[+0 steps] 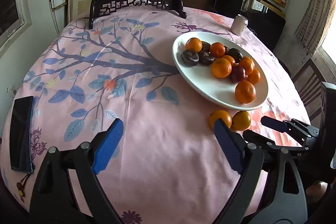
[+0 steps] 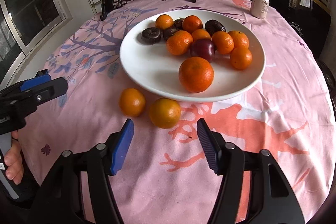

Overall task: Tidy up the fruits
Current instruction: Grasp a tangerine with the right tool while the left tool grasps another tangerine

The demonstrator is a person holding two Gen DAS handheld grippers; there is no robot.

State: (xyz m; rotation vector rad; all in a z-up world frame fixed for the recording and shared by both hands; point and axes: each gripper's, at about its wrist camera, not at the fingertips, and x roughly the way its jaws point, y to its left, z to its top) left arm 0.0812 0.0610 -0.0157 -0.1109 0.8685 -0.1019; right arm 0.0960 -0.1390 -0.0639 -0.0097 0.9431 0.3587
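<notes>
A white plate point(image 2: 147, 68) on the pink tablecloth holds several tangerines, several dark wrinkled fruits and a dark red plum point(image 2: 202, 49). It also shows in the left wrist view point(image 1: 201, 83). Two tangerines lie loose on the cloth in front of the plate, a left one point(image 2: 131, 101) and a right one point(image 2: 164, 112); they show in the left wrist view too point(image 1: 219, 118) point(image 1: 241, 120). My right gripper point(image 2: 165, 129) is open and empty just in front of the right loose tangerine. My left gripper point(image 1: 168, 131) is open and empty, left of the loose fruit.
A pale drink can point(image 2: 260, 5) stands at the far right of the table. A dark carved stand with a round deer picture point(image 1: 138, 3) stands at the back. A black phone point(image 1: 21, 133) lies at the table's left edge. A wooden chair point(image 1: 308, 87) is at the right.
</notes>
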